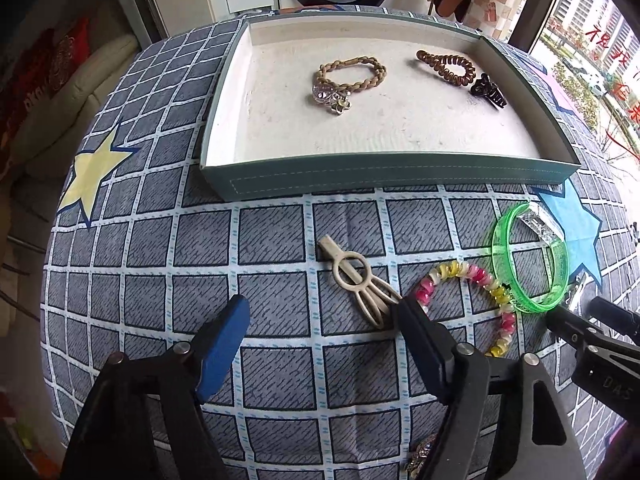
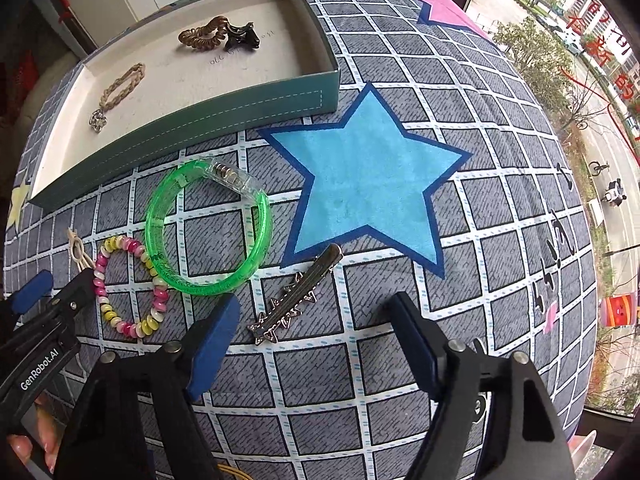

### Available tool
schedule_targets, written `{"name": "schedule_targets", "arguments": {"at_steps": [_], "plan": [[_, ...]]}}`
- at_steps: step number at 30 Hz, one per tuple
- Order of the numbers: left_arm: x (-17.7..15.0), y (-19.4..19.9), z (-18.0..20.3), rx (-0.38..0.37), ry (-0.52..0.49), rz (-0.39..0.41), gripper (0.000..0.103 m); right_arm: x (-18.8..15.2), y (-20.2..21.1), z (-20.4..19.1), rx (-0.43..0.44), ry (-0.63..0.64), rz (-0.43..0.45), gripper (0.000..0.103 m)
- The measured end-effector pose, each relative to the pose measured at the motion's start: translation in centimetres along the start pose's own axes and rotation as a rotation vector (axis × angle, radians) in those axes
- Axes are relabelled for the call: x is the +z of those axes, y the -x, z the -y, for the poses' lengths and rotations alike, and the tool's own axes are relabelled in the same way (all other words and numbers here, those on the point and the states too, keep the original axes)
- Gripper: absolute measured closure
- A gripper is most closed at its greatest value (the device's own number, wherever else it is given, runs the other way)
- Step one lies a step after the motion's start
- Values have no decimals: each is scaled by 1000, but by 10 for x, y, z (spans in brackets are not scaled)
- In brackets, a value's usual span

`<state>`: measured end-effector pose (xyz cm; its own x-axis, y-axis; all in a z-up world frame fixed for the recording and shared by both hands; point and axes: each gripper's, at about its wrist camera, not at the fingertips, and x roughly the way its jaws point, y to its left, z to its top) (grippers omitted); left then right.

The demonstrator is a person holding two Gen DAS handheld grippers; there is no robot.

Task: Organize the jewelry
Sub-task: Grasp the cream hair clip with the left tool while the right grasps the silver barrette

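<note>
A teal tray [image 1: 360, 178] [image 2: 224, 110] holds a braided tan bracelet [image 1: 352, 76] [image 2: 120, 86], a brown coil hair tie [image 1: 446, 66] [image 2: 202, 36] and a black claw clip [image 1: 488, 92] [image 2: 242, 38]. On the cloth lie a beige hair clip [image 1: 360, 280] [image 2: 78, 254], a pink-yellow coil bracelet [image 1: 468, 304] [image 2: 128, 284], a green bangle [image 1: 528, 260] [image 2: 208, 232] and a silver star clip [image 2: 296, 296]. My left gripper [image 1: 320, 332] is open, its right finger beside the beige clip. My right gripper [image 2: 312, 328] is open just in front of the star clip.
The grey checked cloth has a yellow star [image 1: 94, 172] and a blue star [image 2: 368, 176]. A small metallic trinket [image 1: 420, 456] lies under the left gripper. The right gripper's tip shows in the left wrist view [image 1: 576, 332]. A window is on the right.
</note>
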<state>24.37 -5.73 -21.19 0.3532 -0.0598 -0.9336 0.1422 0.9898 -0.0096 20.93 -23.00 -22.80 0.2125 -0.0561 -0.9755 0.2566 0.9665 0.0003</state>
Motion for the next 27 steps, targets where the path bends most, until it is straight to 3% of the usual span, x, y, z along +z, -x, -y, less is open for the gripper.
{"name": "schedule_targets", "arguments": {"at_steps": [2, 4, 5, 7, 10, 11, 22, 24, 27], "plan": [[7, -1, 3, -9, 3, 1, 24, 4, -1, -5, 0, 7, 6, 35], [15, -2, 5, -12, 1, 8, 35, 8, -3, -7, -2, 14, 17, 48], [21, -3, 7, -13, -3, 14, 41, 7, -2, -5, 0, 17, 21, 61], [27, -2, 9, -18, -14, 24, 66, 4, -1, -6, 2, 26, 23, 78], [34, -1, 10, -26, -18, 29, 78, 8, 4, -8, 20, 28, 22, 80], [32, 1, 9, -33, -12, 30, 78, 6, 6, -3, 29, 25, 22, 85], [-3, 37, -16, -96, 22, 68, 79, -5, 23, 37, 168, -2, 36, 85], [-9, 45, -21, -106, 28, 72, 92, -7, 29, 41, 183, 0, 42, 85], [-11, 54, -23, -113, 33, 91, 92, -9, 40, 50, 209, -3, 49, 85]]}}
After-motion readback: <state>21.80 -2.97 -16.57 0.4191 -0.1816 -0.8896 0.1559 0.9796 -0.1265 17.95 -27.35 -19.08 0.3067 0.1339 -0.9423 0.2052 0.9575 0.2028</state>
